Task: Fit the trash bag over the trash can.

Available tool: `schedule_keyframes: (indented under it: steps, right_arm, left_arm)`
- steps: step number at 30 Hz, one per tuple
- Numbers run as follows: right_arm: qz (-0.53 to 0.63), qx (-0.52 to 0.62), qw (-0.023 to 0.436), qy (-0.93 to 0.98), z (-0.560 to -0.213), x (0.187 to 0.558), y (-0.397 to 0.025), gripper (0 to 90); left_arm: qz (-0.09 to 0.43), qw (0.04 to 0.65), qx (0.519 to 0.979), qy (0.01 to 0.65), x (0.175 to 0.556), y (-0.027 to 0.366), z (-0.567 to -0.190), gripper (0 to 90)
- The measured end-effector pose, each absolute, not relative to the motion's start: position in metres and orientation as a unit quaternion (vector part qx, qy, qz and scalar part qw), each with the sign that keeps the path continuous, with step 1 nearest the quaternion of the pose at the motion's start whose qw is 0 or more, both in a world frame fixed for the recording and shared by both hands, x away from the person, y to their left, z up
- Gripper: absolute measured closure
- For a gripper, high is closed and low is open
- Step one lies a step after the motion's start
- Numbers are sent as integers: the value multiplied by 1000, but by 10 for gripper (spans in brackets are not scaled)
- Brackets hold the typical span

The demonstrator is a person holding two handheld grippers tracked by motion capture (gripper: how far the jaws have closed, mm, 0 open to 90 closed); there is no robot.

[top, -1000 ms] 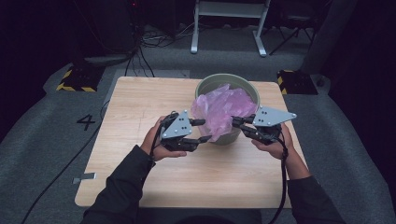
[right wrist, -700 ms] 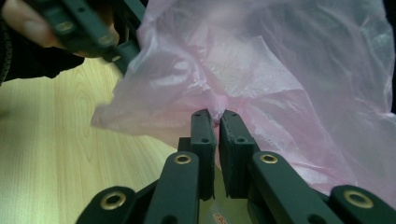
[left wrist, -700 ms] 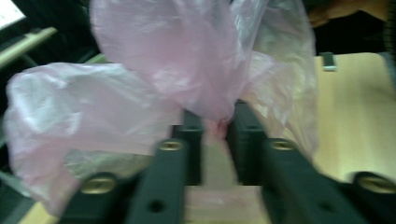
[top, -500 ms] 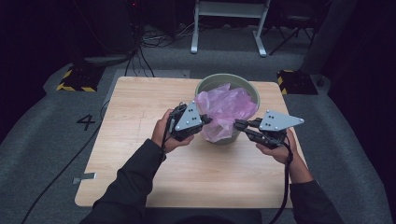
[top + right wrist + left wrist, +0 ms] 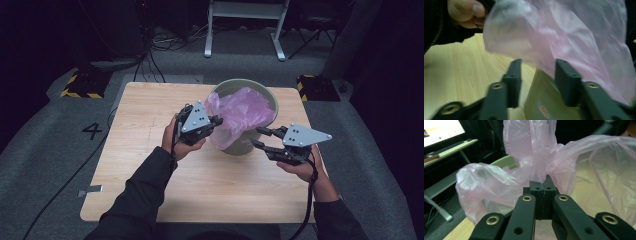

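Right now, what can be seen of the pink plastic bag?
The pink plastic bag is thin, translucent and crinkled. It sits in the grey-green bin on the wooden table, bunched above the rim and draped down the bin's near side. The left gripper has its jaws shut on a gathered fold of film. The right gripper is open just beside the bag; contact cannot be told.

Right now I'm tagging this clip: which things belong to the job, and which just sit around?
In use:
pink bag
green bin
left gripper, pinching the bag
right gripper, open beside the bin

Just around:
wooden table
white frame legs
floor cables
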State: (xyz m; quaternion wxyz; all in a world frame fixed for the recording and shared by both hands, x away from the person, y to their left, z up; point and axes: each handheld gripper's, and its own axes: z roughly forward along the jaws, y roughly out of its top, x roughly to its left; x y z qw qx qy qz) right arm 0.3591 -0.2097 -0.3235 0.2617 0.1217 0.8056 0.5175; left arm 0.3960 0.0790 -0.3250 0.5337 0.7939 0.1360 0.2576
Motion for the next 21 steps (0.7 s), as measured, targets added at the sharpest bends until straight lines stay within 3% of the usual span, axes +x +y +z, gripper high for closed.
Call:
schedule_keyframes:
  steps: [3, 6, 15, 16, 17, 18, 21]
  right_arm:
    - [529, 110, 257, 801, -319, 355, -204, 357]
    - [541, 103, 247, 798, -315, 351, -200, 304]
    - [538, 105, 249, 798, -313, 343, -189, 267]
    - [537, 106, 251, 799, -313, 343, -187, 286]
    - [522, 120, 269, 800, -314, 343, -183, 455]
    - [516, 123, 274, 802, -315, 343, -182, 547]
    - [510, 127, 273, 806, -317, 347, -182, 741]
  left_arm:
    - [262, 525, 801, 121, 391, 71, -325, 900]
    - [266, 518, 804, 116, 390, 66, -325, 900]
    - [274, 510, 807, 115, 388, 60, -325, 900]
    - [274, 509, 808, 113, 388, 60, -325, 900]
    - [278, 506, 809, 110, 387, 59, -325, 900]
    - [279, 506, 809, 108, 386, 59, -324, 900]
    - [280, 507, 808, 111, 387, 61, -323, 900]
